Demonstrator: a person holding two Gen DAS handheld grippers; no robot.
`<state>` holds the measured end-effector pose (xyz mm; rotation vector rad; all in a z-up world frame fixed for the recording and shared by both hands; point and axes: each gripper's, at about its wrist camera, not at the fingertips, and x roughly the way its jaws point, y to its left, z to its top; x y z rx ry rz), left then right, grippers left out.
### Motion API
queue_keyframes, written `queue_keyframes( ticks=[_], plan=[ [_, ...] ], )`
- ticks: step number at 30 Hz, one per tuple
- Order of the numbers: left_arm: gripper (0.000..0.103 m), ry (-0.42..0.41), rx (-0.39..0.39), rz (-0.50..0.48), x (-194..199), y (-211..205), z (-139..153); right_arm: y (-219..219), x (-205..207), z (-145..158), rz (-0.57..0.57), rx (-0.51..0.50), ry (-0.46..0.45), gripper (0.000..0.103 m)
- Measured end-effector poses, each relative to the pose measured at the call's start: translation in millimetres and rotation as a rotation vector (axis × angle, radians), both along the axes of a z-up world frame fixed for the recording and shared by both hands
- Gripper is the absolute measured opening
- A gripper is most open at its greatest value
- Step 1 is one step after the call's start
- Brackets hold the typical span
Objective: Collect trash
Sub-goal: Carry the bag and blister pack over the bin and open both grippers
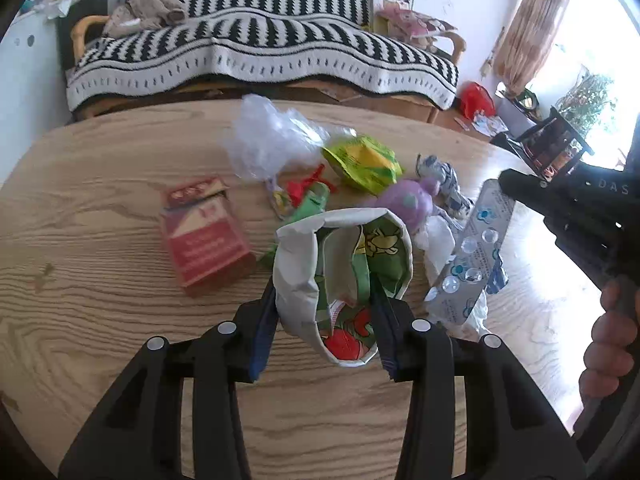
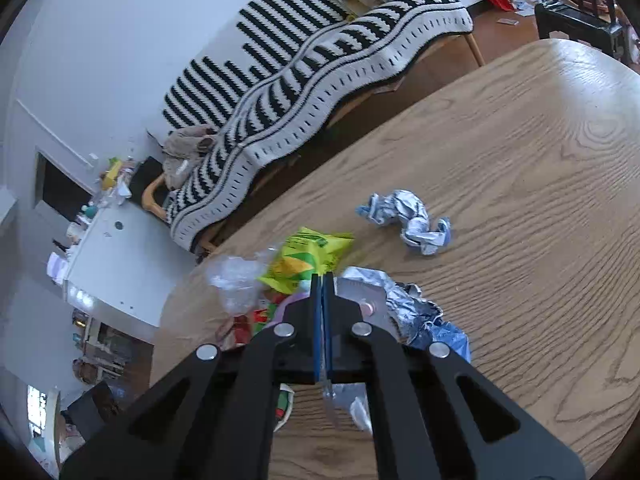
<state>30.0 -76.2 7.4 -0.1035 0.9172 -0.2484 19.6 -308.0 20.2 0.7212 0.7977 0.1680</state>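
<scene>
**Both tools gripping litter above the worktop**

The left tool (image 1: 324,312) points steeply down over the wooden worktop (image 1: 100,220); its jaws stand partly closed on a crumpled paper cup (image 1: 340,264), one pad outside the wall and one inside the mouth; the cup is tipped, its open mouth facing away from the camera. The right tool (image 2: 322,280) slants down less steeply; its jaws are fully closed, pinching the edge of a silver blister strip (image 1: 472,256), which hangs clear of the worktop just right of the cup; a hand (image 1: 612,344) shows on the right tool's grip at the frame edge.

Counted on the worktop: one red carton (image 1: 204,236) left of the cup; one clear plastic bag (image 1: 268,140); one yellow-green snack wrapper (image 1: 364,162); one purple wrapper (image 1: 408,204); one crumpled silver-blue foil (image 2: 408,220) lying apart; some red and green scraps (image 1: 308,192), too tangled to count.
</scene>
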Motion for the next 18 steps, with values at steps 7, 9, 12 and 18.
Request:
queue_keyframes(
  ticks=[7, 9, 12, 18],
  plan=[
    [0.042, -0.002, -0.006, 0.035, -12, 20, 8, -1, -15, 14, 0.006, 0.007, -0.031, 0.002],
    [0.042, -0.007, -0.001, 0.039, -15, 23, 10, 1, -18, 17, 0.006, 0.01, -0.039, 0.002],
    [0.042, -0.011, 0.008, 0.045, -17, 27, 13, 4, -19, 22, 0.01, 0.009, -0.051, 0.002],
    [0.042, 0.007, 0.011, 0.063, -21, 37, 14, 10, -23, 28, 0.025, 0.01, -0.077, 0.002]
  ],
)
